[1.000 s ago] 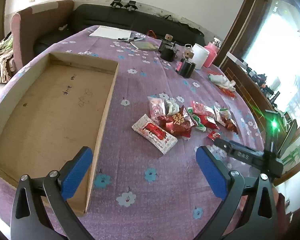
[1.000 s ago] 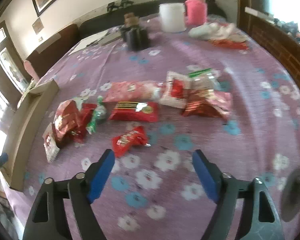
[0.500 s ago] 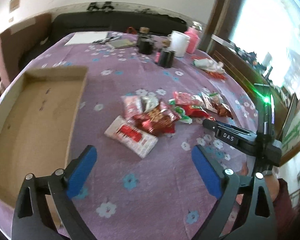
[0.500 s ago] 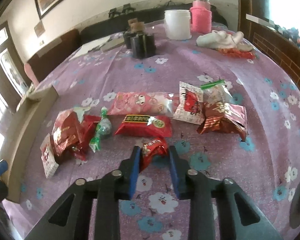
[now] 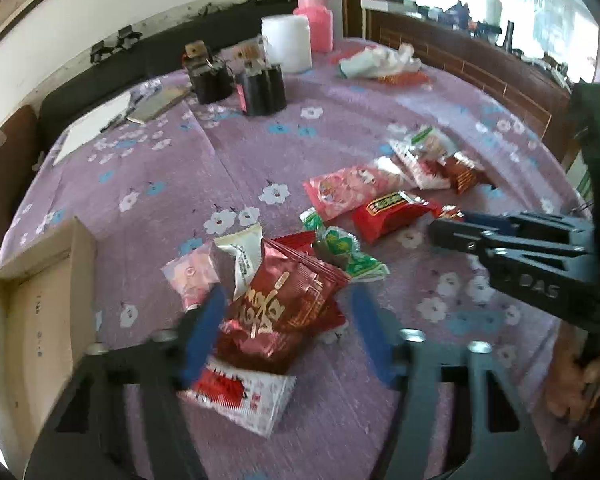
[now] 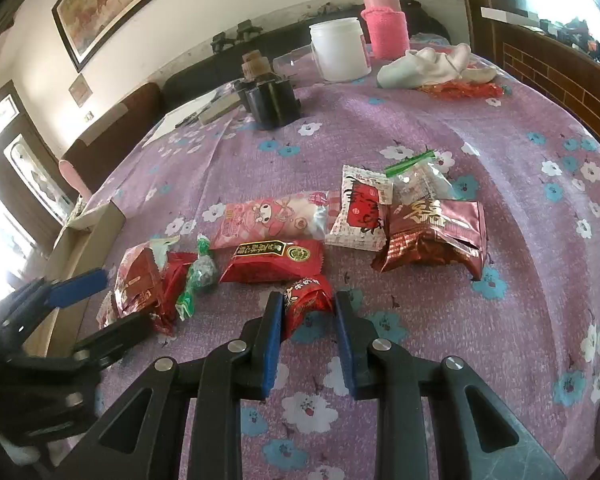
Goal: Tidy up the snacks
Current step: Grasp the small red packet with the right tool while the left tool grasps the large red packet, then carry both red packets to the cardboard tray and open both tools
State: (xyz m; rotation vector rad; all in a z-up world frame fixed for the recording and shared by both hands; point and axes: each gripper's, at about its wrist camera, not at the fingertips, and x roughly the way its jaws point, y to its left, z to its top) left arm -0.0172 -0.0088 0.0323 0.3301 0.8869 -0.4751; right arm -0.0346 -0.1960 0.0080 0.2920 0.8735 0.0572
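The right gripper [image 6: 306, 322] is clenched on a small red packet [image 6: 306, 300], its blue pads pressing the packet's two long sides; the packet's long axis runs away from the camera along the fingers, its far end pointing toward the middle of the table [image 6: 520, 128] and touching the near edge of a long red bar [image 6: 274, 261]. That bar lies crosswise, long axis left to right, with a pink packet [image 6: 274, 220] lying parallel just behind it. To the right of these sit a white-and-red sachet [image 6: 360, 210] and a dark red foil bag [image 6: 432, 236], touching each other (a clear bag with a green strip shows behind them). In the left wrist view, the left gripper [image 5: 286, 334] stands with its jaws apart on either side of a glossy red bag [image 5: 278, 304], the left pad against the bag's side and the right pad a little clear of it, so it is released, not gripping. This bag lies tilted, long axis running from the near left up toward the far right, atop a white wrapper with red print [image 5: 244, 394]. A green candy [image 5: 346, 252] lies just beyond it. The cardboard box [image 5: 40, 320] sits at the table's left edge, open side up.
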